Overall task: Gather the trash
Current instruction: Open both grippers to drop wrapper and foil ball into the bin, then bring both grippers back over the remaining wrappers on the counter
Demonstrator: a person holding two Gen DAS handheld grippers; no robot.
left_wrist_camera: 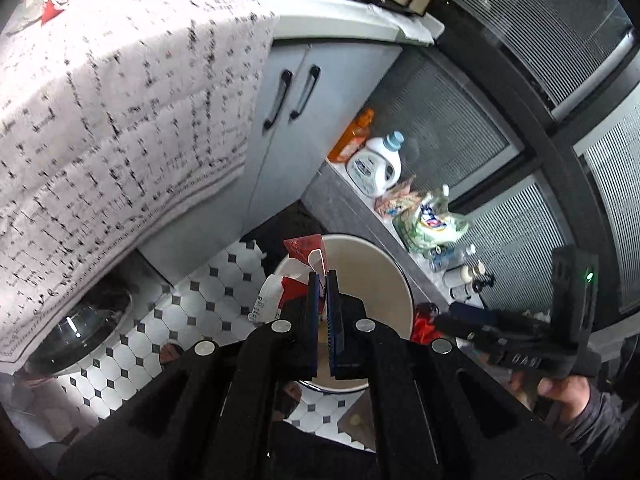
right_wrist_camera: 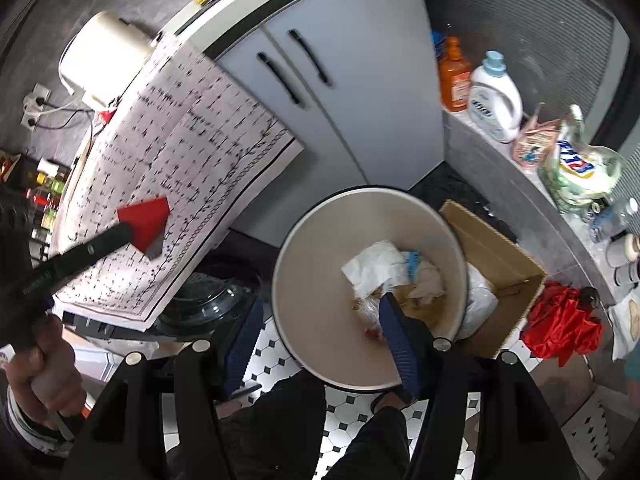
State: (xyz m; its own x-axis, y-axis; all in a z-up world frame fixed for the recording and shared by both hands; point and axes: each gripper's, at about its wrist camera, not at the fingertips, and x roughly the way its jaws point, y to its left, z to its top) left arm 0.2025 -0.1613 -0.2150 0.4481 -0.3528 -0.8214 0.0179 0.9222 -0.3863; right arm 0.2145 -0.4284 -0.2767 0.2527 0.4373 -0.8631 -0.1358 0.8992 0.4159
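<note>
Black linkage arms fill the bottom of both wrist views. Beyond them, the left gripper (left_wrist_camera: 323,280) has its pads clamped on a red-and-white wrapper (left_wrist_camera: 298,276), pinched flat so that most of it sticks out past the fingertips. In the right wrist view the same red scrap (right_wrist_camera: 146,222) shows at the tip of that gripper, held out to the left of the bin (right_wrist_camera: 370,288) and in front of the patterned cloth (right_wrist_camera: 176,184) hanging off the counter (right_wrist_camera: 224,24). It is probably carried that way to bring it over the bin for dropping.

Over the bin's mouth, the right gripper (right_wrist_camera: 316,326) stands with its jaws apart and nothing between them; one blue finger (right_wrist_camera: 394,336) hangs above the rubbish inside, the other sits outside the rim over the tiled floor (right_wrist_camera: 276,356). White paper (right_wrist_camera: 376,266) and other crumpled scraps already lie at the bottom of the bin. An empty, spread gripper right there suggests a piece has been let go into it.

So the remaining trash, the wrapper, is in the left gripper's grip, near the bin but apparently not yet over it.
</note>
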